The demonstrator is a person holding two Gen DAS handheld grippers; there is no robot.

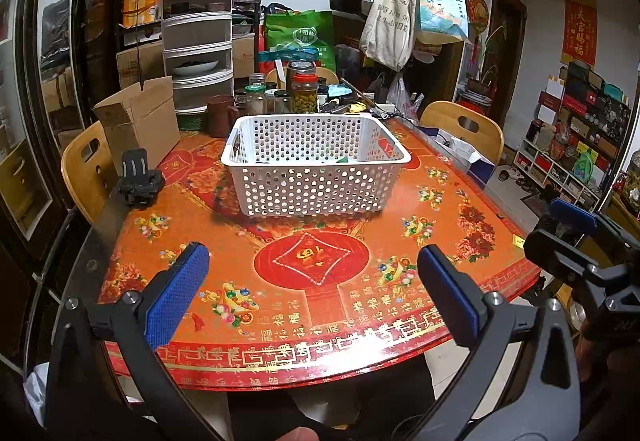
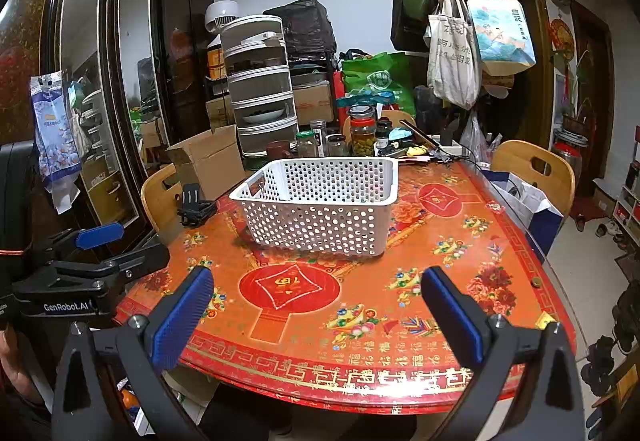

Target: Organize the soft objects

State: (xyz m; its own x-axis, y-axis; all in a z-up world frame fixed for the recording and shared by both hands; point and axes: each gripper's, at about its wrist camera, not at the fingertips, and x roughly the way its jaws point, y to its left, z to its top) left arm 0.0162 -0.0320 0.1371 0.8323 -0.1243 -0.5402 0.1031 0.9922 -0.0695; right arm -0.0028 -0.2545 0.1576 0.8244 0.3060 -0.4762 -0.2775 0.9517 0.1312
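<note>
Centrally, the white perforated basket (image 1: pixel 316 165) sits on the table (image 1: pixel 312 305), well apart from both of my grippers, with its open top facing up; a few small dark and green items lie on its floor, too hidden by the walls to identify. Its long axis runs left to right across the left wrist view, and in the right wrist view the basket (image 2: pixel 320 201) appears turned, with one short end and its handle slot toward the left. Between the basket and the near table edge lies a broad stretch of bare tabletop, giving open room on the front and right sides. On the left, a black clip mount (image 1: pixel 140 181) stands near the basket, with an open cardboard box (image 1: pixel 140 121) behind it. Behind the basket, glass jars (image 1: pixel 302 93) and a brown mug (image 1: pixel 220 115) crowd the far edge. My left gripper (image 1: pixel 316 281) hovers over the near edge with its blue pads spread wide, holding nothing. My right gripper (image 2: pixel 320 301) hovers likewise, fingers wide apart and empty. The surface is an orange and red patterned cover under a glossy sheet. Wooden chairs (image 1: pixel 464 125) flank the table; a dark cabinet (image 2: pixel 100 81) and a coat rack with bags (image 2: pixel 460 41) stand beyond.
</note>
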